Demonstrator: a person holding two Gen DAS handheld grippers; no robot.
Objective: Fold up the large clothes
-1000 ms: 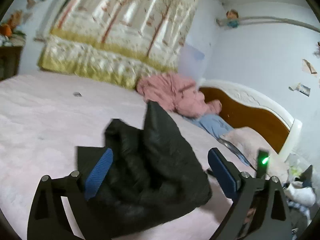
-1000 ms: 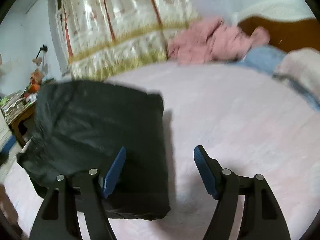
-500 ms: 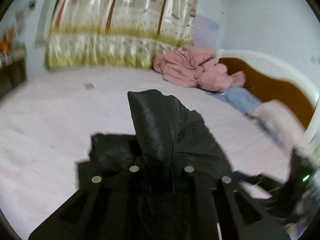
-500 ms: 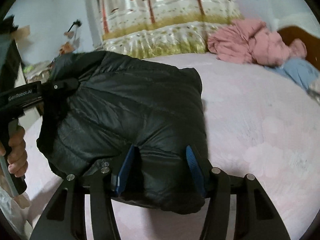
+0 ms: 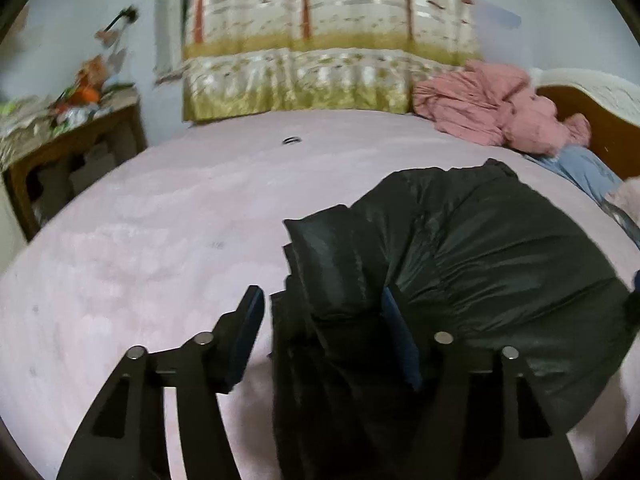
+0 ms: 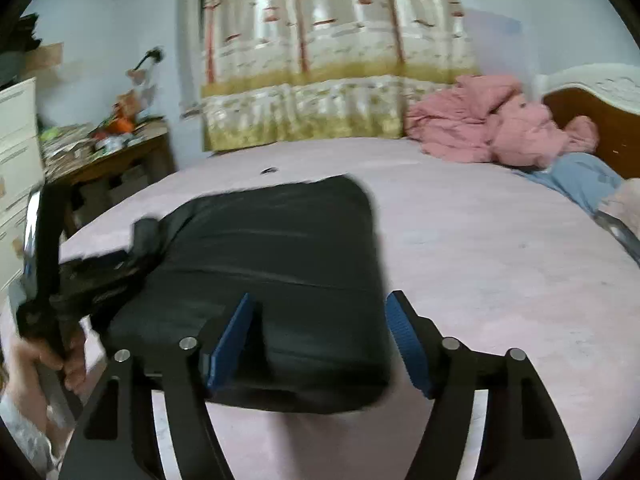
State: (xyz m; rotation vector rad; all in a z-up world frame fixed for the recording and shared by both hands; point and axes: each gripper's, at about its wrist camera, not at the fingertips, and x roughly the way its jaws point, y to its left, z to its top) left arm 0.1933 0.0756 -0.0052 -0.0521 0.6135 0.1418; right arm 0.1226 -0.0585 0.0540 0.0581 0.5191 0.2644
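A black puffy jacket (image 5: 480, 260) lies folded in a thick pad on the pink bed cover (image 5: 160, 240). My left gripper (image 5: 320, 292) straddles a raised fold at its near left corner. Its jaws are opening: the left pad (image 5: 244, 340) stands clear of the cloth, while the right pad lies against it. In the right wrist view the jacket (image 6: 272, 240) lies flat, and my right gripper (image 6: 320, 298) straddles its near right edge with jaws opening, the pads not squeezing it. The left gripper (image 6: 140, 236), held by a hand (image 6: 40, 360), shows at the jacket's left side.
A heap of pink clothing (image 5: 488, 108) and a blue garment (image 5: 580, 164) lie by the wooden headboard (image 5: 600, 128) at the far right. A small dark object (image 5: 292, 141) rests on the bed's far side. A cluttered wooden table (image 5: 72, 132) stands left, before a curtain (image 5: 320, 40).
The jacket, bunched and held up before, now lies flat on the bed. The left gripper shut on the fold, sank, then spread again. The right gripper squeezed the near edge, then widened.
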